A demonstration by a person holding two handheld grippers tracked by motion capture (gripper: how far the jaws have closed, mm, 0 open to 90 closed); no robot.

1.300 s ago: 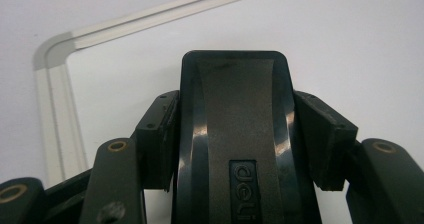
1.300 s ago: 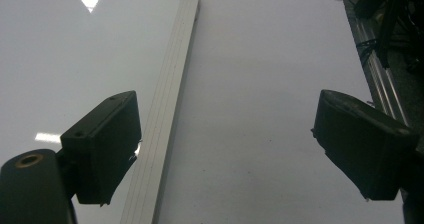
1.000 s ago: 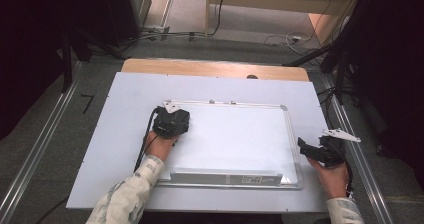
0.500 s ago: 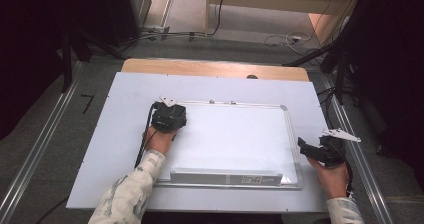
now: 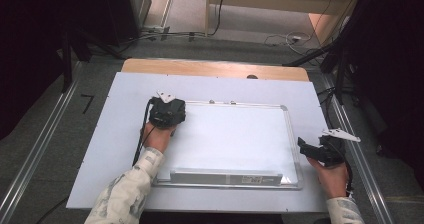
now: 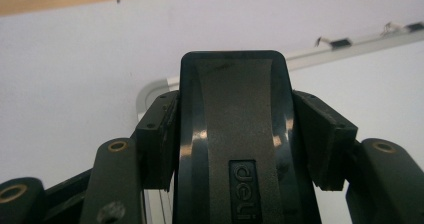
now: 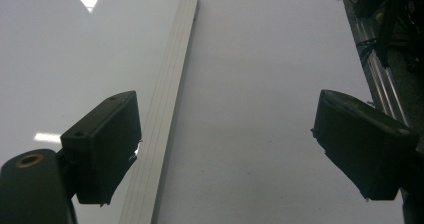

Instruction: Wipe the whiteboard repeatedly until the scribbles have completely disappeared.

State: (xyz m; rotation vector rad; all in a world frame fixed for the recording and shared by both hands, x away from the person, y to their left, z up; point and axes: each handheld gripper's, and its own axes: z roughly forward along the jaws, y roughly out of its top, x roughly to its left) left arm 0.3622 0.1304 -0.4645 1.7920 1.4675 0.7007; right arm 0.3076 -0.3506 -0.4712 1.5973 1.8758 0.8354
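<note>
Two grippers: left gripper (image 5: 167,112) jaws clamp a black eraser (image 6: 235,134) on the whiteboard (image 5: 235,134); right gripper (image 5: 320,149) jaws gape empty.

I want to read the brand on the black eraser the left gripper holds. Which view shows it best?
The left gripper view: the eraser sits clamped between the jaws, its embossed "deli" logo facing the camera. In the high view the left gripper covers it, at the whiteboard's far left corner.

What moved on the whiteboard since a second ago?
The left claw, shut on the black eraser, slid across the whiteboard away from the person, toward its far left corner. The right claw stayed open, off the board's right edge. The board itself did not move.
</note>
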